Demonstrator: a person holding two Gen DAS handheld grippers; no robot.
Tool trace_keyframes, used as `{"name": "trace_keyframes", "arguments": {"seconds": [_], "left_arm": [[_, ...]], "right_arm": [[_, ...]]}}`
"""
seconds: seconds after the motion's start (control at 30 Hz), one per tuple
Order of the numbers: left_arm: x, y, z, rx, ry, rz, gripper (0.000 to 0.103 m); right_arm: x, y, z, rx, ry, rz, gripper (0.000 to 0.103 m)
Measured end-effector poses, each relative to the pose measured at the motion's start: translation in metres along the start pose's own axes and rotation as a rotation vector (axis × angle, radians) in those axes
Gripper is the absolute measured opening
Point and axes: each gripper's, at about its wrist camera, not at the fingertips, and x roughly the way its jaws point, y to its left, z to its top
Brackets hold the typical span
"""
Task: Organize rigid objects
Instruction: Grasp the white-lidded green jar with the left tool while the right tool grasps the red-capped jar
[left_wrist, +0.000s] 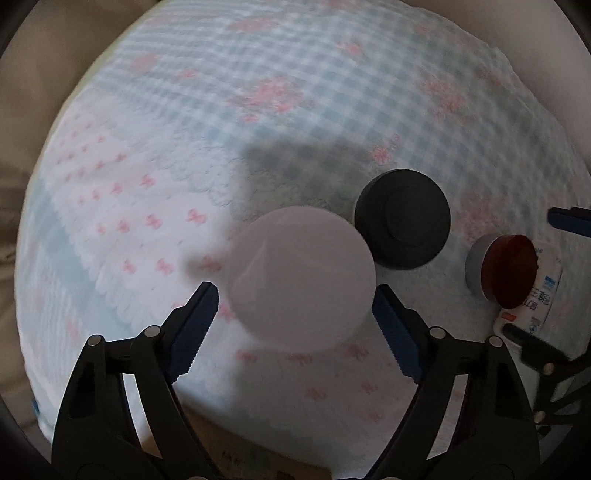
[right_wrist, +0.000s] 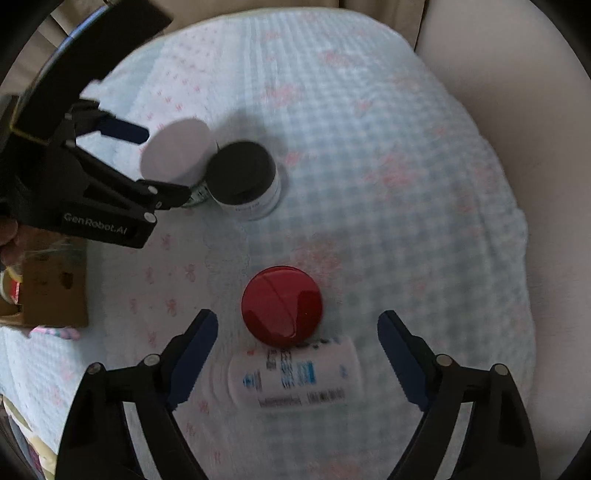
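Looking along the left gripper (left_wrist: 295, 317), the jaws stood wide, one blue pad at each side of a white-capped jar (left_wrist: 301, 277) that filled the space between them. The right pad seemed to graze the cap's edge at three o'clock; the left pad sat just clear at nine o'clock. The jar stood upright on the checked cloth (left_wrist: 258, 92), long axis vertical, cap pointing up at the camera. A black-lidded jar (left_wrist: 402, 218) stood just beside it at one o'clock, also upright. To do this grasp well, I judged the pads should drop below the cap onto the body and close evenly, so the neighbour was not knocked.

Seen from the right gripper (right_wrist: 297, 354), the jaws were likewise wide and held nothing. A red-capped bottle (right_wrist: 291, 350) lay on its side between them, its long axis running from six to twelve o'clock, cap pointing to twelve o'clock and away from the camera, label upward. Closing across the white body rather than the glossy cap would likely hold better, since a lying bottle may roll. At ten o'clock the left gripper (right_wrist: 162, 162) straddled the white-capped jar (right_wrist: 175, 149), touching or nearly touching the black-lidded jar (right_wrist: 243, 177). A cardboard box (right_wrist: 51, 291) sat at the cloth's edge at nine o'clock.
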Motion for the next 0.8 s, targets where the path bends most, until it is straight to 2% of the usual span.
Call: {"name": "trace_keyframes", "arguments": {"seconds": [0.13,0.2,0.27,0.37,0.5,0.8], "left_arm": [[0.010,-0.005,0.003,0.053,0.003,-0.010,0.077],[0.015,-0.007,0.004,0.073,0.001,-0.005,0.076],[0.017,-0.007,0.005,0.072,-0.005,-0.009,0.076],[0.020,-0.005,0.005,0.054,-0.017,-0.018,0.070],[0.023,-0.003,0.006,0.045,-0.022,-0.030,0.069],[0.008,0.004,0.002,-0.009,-0.016,-0.019,0.069]], "right_arm": [[0.023,0.007,0.001,-0.018,0.025,-0.030,0.075],[0.031,0.007,0.002,-0.010,0.038,-0.016,0.073],[0.036,0.008,0.003,-0.011,0.044,-0.011,0.071],[0.042,0.009,0.005,-0.016,0.048,-0.018,0.069],[0.049,0.005,0.008,-0.010,0.065,-0.019,0.053],[0.044,-0.003,0.004,0.007,0.062,0.009,0.052]]}}
